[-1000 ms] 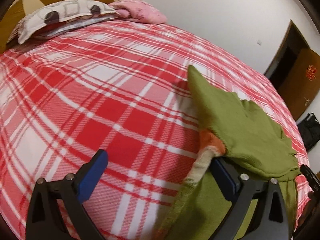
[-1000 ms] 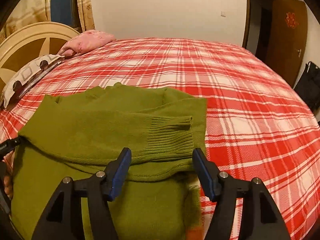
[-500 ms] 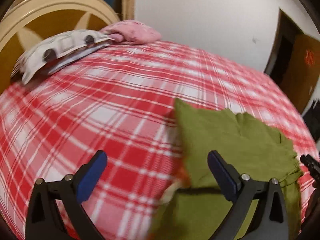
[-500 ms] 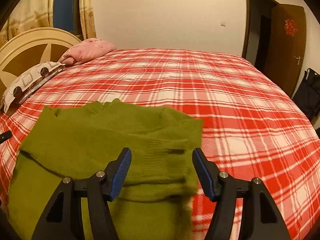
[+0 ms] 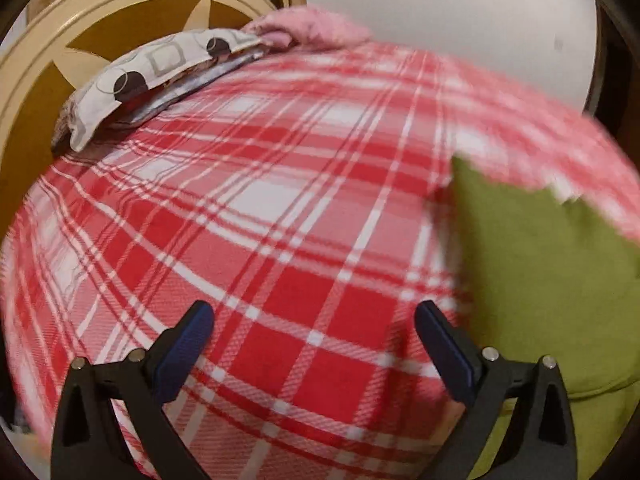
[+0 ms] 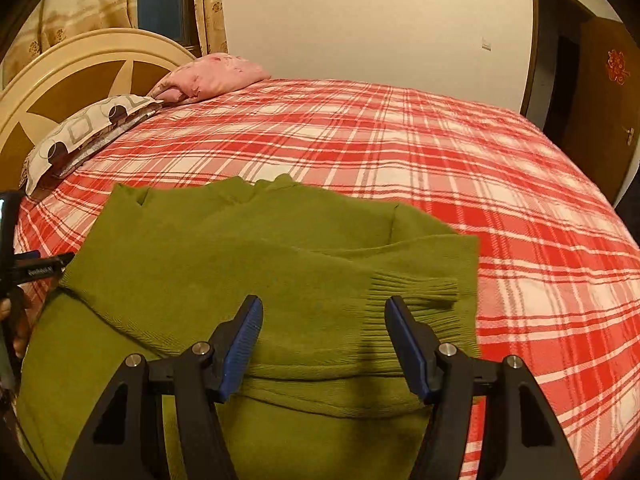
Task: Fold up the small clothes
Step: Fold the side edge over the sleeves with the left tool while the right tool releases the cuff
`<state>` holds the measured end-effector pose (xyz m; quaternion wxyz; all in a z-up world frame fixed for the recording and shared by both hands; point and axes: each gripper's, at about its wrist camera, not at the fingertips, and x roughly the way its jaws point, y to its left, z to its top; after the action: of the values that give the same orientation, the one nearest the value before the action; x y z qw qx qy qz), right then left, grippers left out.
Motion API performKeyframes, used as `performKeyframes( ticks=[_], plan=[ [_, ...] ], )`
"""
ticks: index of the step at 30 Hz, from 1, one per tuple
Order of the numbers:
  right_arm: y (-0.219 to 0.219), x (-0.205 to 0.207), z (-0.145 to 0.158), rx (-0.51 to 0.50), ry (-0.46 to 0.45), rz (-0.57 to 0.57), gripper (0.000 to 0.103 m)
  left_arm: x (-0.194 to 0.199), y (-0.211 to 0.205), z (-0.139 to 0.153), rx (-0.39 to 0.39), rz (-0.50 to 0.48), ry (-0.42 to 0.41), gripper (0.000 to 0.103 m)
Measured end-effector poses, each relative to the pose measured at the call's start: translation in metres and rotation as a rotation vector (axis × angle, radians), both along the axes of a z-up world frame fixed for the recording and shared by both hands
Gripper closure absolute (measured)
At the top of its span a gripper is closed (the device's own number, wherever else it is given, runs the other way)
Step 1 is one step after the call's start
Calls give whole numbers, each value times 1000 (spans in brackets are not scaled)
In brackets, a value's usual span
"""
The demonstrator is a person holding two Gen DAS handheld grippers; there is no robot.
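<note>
A green knit sweater (image 6: 248,264) lies flat on the red plaid bed, with a sleeve folded across its body and the ribbed cuff (image 6: 416,292) toward the right. My right gripper (image 6: 324,316) is open and empty, hovering just above the folded sleeve. My left gripper (image 5: 314,320) is open and empty over bare bedspread, to the left of the sweater (image 5: 552,272), whose edge fills the right of the left wrist view. The left gripper's body also shows at the left edge of the right wrist view (image 6: 36,270).
The red plaid bedspread (image 6: 440,152) covers the whole bed. A patterned pillow (image 6: 84,132) and a pink pillow (image 6: 212,76) lie by the round cream headboard (image 6: 72,76) at the left. A brown door (image 6: 604,112) stands at the far right.
My left gripper has let go of the sweater's edge and swung left, off the garment onto bare bedspread. My right gripper has drawn back and risen slightly. The sleeve stays folded.
</note>
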<state>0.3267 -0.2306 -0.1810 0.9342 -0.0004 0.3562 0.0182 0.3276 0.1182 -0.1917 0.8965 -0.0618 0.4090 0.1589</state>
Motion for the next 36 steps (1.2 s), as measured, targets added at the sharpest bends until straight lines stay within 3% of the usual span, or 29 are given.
performKeyframes(
  ticks=[3,6,10,13,17,20,24,27,30,36],
  plan=[
    [10,-4,1,0,-8,14,39,-4,-7,20,-53,-15,-86,0],
    [12,-10,-1,3,4,27,39,7,-31,27,-75,-106,-88,0],
    [2,-9,-9,8,41,21,39,30,-65,9,-11,-192,4,0],
    [-16,-5,-13,34,71,-22,39,44,-72,-20,107,-164,112,0],
    [-35,-5,-29,87,132,-26,39,45,-59,-20,35,-161,105,0],
    [-34,-10,-27,78,124,-5,39,41,-60,-21,55,-170,89,0],
    [-38,-12,-12,91,75,-29,39,39,-53,-25,12,-162,84,0],
    [-43,-1,-27,124,168,-48,38,38,-48,-27,-23,-154,86,0],
    [-33,-12,-29,69,164,-16,38,37,-42,-28,-65,-156,78,0],
    [-44,-45,-22,131,144,-35,39,20,-44,-14,-62,-171,68,0]
  ],
)
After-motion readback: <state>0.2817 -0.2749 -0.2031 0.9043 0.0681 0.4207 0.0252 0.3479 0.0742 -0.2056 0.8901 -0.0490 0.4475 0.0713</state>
